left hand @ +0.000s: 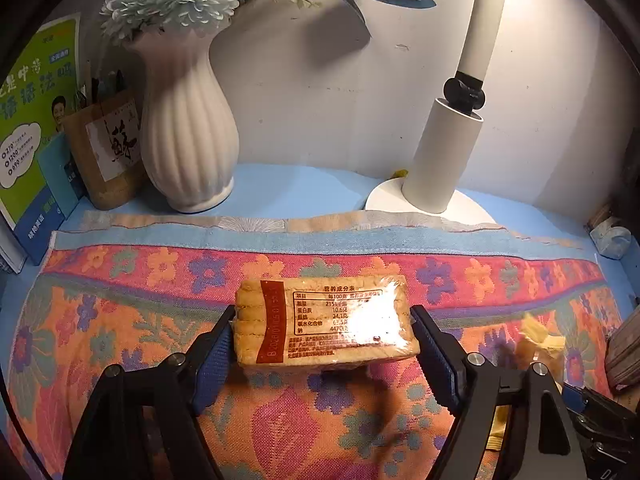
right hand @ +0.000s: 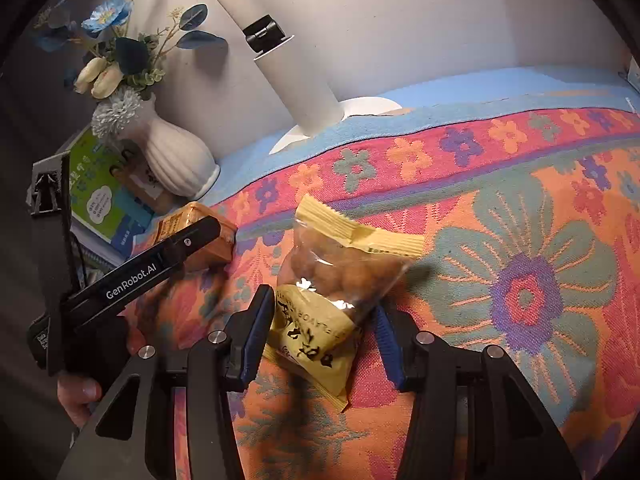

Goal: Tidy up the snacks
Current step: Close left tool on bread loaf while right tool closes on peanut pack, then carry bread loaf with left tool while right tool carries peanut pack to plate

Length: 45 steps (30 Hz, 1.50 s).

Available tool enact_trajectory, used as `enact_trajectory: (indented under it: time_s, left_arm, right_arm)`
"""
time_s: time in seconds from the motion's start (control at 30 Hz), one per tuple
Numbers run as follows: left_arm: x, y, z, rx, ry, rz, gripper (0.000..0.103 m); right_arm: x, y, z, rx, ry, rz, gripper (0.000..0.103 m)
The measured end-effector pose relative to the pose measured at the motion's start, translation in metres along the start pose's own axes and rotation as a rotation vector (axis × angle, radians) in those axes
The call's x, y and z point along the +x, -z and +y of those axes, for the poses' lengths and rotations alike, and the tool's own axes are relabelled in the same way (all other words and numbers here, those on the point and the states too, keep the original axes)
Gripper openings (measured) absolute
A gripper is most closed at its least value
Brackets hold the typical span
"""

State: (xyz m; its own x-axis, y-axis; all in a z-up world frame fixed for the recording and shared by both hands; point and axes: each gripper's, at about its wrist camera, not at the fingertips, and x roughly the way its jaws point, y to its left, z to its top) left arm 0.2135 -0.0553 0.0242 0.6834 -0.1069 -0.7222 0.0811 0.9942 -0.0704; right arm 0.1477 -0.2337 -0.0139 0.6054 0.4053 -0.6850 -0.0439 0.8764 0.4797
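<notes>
A clear-wrapped pack of tan crackers (left hand: 326, 322) with a red strip and a printed label sits between the blue pads of my left gripper (left hand: 322, 334), which is shut on its two short sides. It hangs a little above the floral cloth (left hand: 160, 280). My right gripper (right hand: 320, 322) is shut on the lower yellow part of a snack bag (right hand: 340, 272) with round brown pieces; the bag's crimped top tilts away from me. In the right wrist view the cracker pack (right hand: 204, 236) shows at the left behind a left gripper finger (right hand: 188, 242). The snack bag (left hand: 540, 342) is blurred in the left wrist view.
A white ribbed vase (left hand: 186, 136) with flowers stands at the back left beside a brown pen holder (left hand: 108, 152) and green books (left hand: 28, 132). A white desk lamp (left hand: 440, 160) stands at the back right on its round base. A hand (right hand: 76, 392) holds the left gripper.
</notes>
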Motion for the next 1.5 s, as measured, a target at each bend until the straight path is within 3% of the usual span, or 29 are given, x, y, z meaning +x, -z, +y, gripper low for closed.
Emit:
enact_trajectory:
  time_s: [0.13, 0.4, 0.53, 0.63, 0.7, 0.8, 0.9, 1.0, 1.17, 1.37, 1.5]
  left_arm:
    - [-0.011, 0.007, -0.002, 0.014, 0.025, -0.012, 0.08]
    - [-0.066, 0.034, 0.004, 0.018, 0.024, -0.052, 0.08]
    - [-0.087, 0.053, 0.015, 0.008, -0.026, -0.083, 0.08]
    - [-0.085, 0.065, 0.028, -0.044, -0.021, -0.103, 0.08]
    - [-0.074, 0.07, 0.03, -0.05, -0.066, -0.075, 0.08]
    - [-0.075, 0.07, 0.029, -0.04, -0.055, -0.09, 0.08]
    - [-0.077, 0.073, 0.023, -0.012, -0.081, -0.095, 0.08]
    - [-0.081, 0.074, 0.019, 0.009, -0.087, -0.111, 0.08]
    - [-0.083, 0.075, 0.016, 0.027, -0.085, -0.121, 0.08]
    - [-0.084, 0.076, 0.012, 0.04, -0.088, -0.13, 0.08]
    - [-0.084, 0.076, 0.011, 0.043, -0.087, -0.131, 0.08]
  right_arm:
    - [-0.001, 0.001, 0.001, -0.005, -0.005, 0.002, 0.039]
    - [-0.015, 0.015, 0.009, -0.044, -0.007, -0.01, 0.038]
    - [-0.032, 0.03, 0.014, -0.09, -0.021, -0.024, 0.038]
    - [-0.04, 0.041, 0.01, -0.084, -0.018, -0.009, 0.041]
    - [-0.039, 0.045, 0.004, -0.059, -0.017, 0.018, 0.051]
    - [-0.039, 0.044, -0.001, -0.024, -0.028, 0.022, 0.056]
    - [-0.034, 0.042, 0.006, -0.043, 0.018, 0.021, 0.056]
    - [-0.023, 0.037, 0.019, -0.083, 0.063, 0.038, 0.063]
    - [-0.005, 0.032, 0.035, -0.139, 0.17, 0.022, 0.063]
    - [-0.005, 0.041, 0.044, -0.209, 0.256, -0.004, 0.053]
    - [-0.006, 0.043, 0.047, -0.233, 0.26, -0.011, 0.043]
